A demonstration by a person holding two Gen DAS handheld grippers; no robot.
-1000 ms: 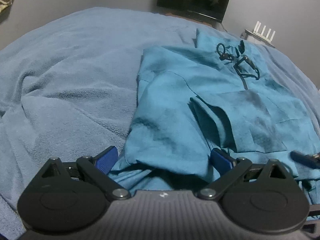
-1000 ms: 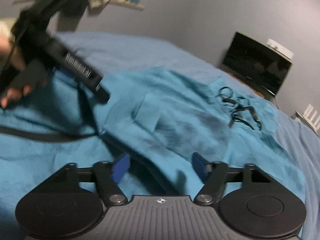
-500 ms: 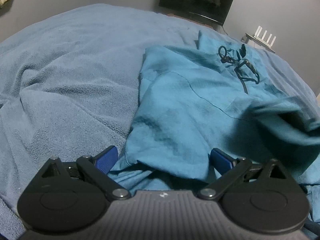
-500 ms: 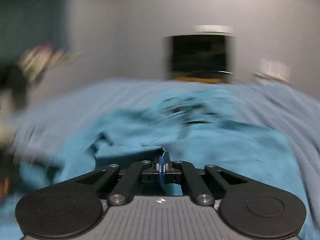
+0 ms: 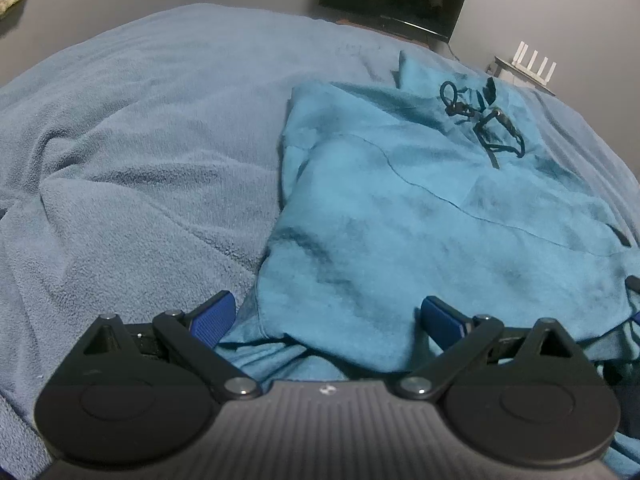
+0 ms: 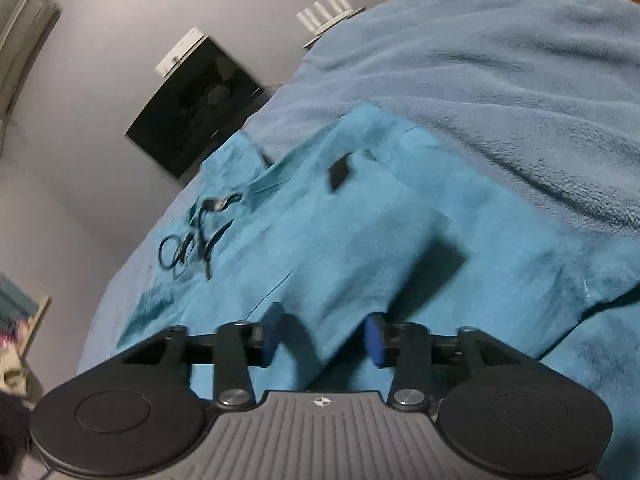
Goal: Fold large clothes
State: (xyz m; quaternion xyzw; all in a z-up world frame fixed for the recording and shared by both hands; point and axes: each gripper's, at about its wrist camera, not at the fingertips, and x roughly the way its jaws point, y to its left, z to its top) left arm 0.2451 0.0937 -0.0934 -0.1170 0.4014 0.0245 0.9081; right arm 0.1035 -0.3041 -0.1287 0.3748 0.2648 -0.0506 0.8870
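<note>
Hoodie (image 5: pixel 420 216) flat on blanket (image 5: pixel 140 152); left gripper (image 5: pixel 326 316) wide, right gripper (image 6: pixel 322 336) narrower, seemingly straddling a fold w/o clamping.

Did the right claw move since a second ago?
Yes. The right claw has swung and tilted: the black monitor, earlier at upper right of its view, now sits upper left, slanted. Its fingers are open over the teal hoodie.

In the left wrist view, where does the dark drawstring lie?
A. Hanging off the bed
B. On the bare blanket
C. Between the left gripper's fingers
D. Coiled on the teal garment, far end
D: the drawstring is coiled on the teal garment near its far end.
</note>
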